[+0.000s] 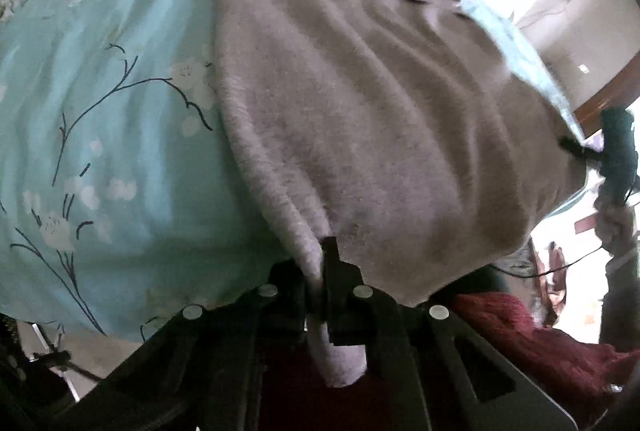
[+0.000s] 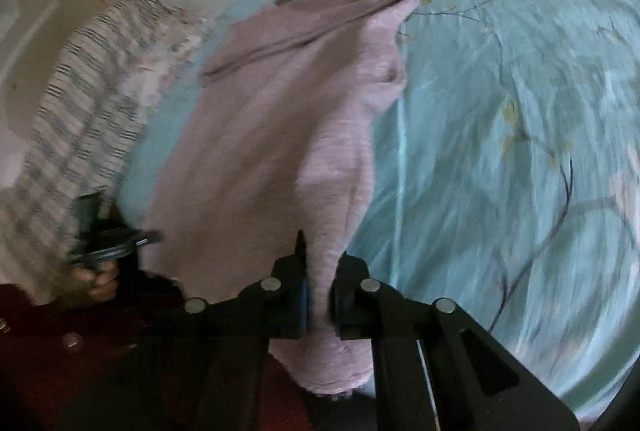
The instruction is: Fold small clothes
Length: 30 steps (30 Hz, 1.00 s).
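On my left gripper's left, the floral bedspread [image 1: 100, 119] lies bare and passable; on my right gripper's right, it is likewise bare. Between them the pinkish-grey garment [image 1: 360, 119] covers the bed. A striped cloth [image 2: 80, 103] bounds the far side near the pillow end. Dark red fabric [image 1: 540, 335] crowds the near edge.

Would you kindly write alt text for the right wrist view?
The right gripper is shut on the near edge of a pinkish-grey garment spread over a turquoise floral bedsheet. At left, the left gripper grips the same edge.
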### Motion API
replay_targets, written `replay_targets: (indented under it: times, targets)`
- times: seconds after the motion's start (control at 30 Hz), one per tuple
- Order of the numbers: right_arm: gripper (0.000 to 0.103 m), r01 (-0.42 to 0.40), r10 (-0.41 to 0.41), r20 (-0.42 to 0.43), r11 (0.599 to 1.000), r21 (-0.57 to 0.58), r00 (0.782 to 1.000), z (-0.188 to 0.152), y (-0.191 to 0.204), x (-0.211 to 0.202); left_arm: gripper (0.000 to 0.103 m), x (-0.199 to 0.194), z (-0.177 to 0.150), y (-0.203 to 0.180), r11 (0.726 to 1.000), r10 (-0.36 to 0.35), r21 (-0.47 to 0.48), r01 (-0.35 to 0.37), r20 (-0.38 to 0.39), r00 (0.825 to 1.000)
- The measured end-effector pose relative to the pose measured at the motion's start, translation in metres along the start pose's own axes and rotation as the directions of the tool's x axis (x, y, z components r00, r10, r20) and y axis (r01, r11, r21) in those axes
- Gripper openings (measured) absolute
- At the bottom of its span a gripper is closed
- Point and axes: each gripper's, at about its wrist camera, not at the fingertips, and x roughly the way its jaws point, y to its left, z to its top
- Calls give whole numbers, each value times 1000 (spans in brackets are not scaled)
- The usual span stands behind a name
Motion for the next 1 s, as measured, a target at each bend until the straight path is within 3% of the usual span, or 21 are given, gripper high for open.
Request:
replay_targets:
  times: [0.13,0.27,0.3,0.33,0.37,0.4,0.43,0.47,0.5,0.57,0.6,0.63,0.67,0.7,0.87,1.0]
  targets:
    - [9,-94,94,39,996,0,995,-26,3,-29,4,-33,-6,15,997,-78,-20,80,93,993]
    - [9,-128,126,41,991,41,991,-34,-6,-22,5,-29,-4,28,991,-120,-44,124,84,989]
    - [11,-150,148,34,986,67,988,-34,-11,-15,9,-25,-5,31,990,-126,-52,130,68,990]
    - [12,-151,150,22,986,75,988,-34,-12,-10,21,-20,-5,32,989,-133,-62,136,49,990]
    - [16,-143,142,12,987,73,990,-34,-10,-8,28,-16,-7,32,987,-142,-70,144,31,989]
    - [24,-121,122,-8,990,73,992,-34,-9,-3,44,-10,-10,33,986,-147,-79,147,10,989]
    - [44,-123,125,-19,990,73,992,-36,-9,0,53,-4,-10,32,985,-149,-84,148,-4,989]
    - [55,-142,143,-22,987,70,989,-37,-7,1,53,2,-12,33,983,-161,-87,159,-13,987]
    - [57,-164,165,-15,985,55,986,-40,-4,0,53,4,-13,32,984,-159,-79,158,-1,987]
    - [57,-151,151,-9,988,36,988,-42,0,-1,50,5,-12,30,986,-160,-54,161,12,987]
    - [55,-158,159,-15,986,42,987,-43,0,1,29,6,-12,25,986,-161,-31,161,25,987]
    - [39,-160,161,-21,986,43,987,-44,1,3,2,8,-11,23,986,-167,-19,167,22,986]
    - [13,-153,155,-31,987,38,987,-45,2,5,5,9,-10,18,986,-164,-8,164,20,986]
    - [9,-155,156,-40,987,42,987,-46,2,7,5,5,-11,16,987,-160,11,159,33,987]
    - [9,-212,212,39,977,4,976,-43,8,-10,3,-29,-10,10,980,-196,35,194,127,972]
    - [9,-291,290,131,957,-7,948,-28,10,-26,4,-62,9,7,967,-251,25,253,255,934]
